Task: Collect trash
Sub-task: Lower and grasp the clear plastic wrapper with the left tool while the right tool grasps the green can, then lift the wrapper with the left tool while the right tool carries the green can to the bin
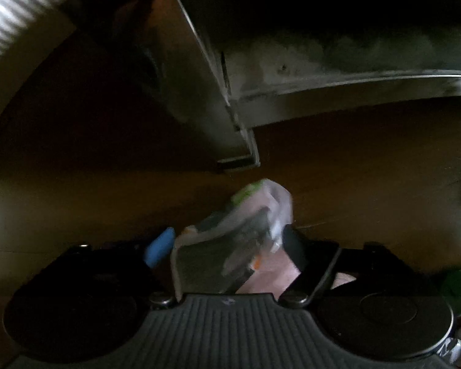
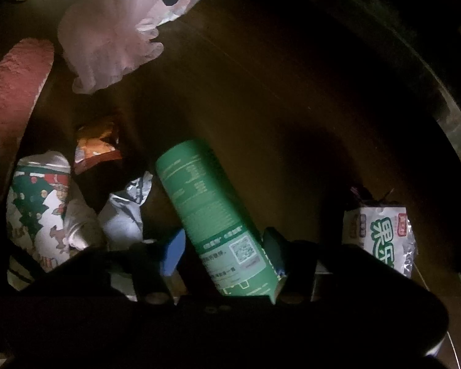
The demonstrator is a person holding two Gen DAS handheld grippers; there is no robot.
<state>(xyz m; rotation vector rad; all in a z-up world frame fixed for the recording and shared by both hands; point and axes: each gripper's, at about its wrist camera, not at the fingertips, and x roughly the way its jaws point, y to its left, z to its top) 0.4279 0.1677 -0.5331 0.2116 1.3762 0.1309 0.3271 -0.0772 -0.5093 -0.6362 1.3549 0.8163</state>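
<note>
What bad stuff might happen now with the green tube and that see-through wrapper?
1. The right gripper pinches only the bottom end of the long green tube; most of it sticks out past the fingers, so it might swing or slip out.
2. The left gripper holds a thin, crinkly clear wrapper, which might slide loose.
3. It is dark, so floor trash like the white snack packet or orange wrapper might get missed.

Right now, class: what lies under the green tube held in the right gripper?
Under the green tube, only bare dark wooden floor shows. The tube's lower end, between the right gripper's fingers, hides whatever lies beneath.
</note>
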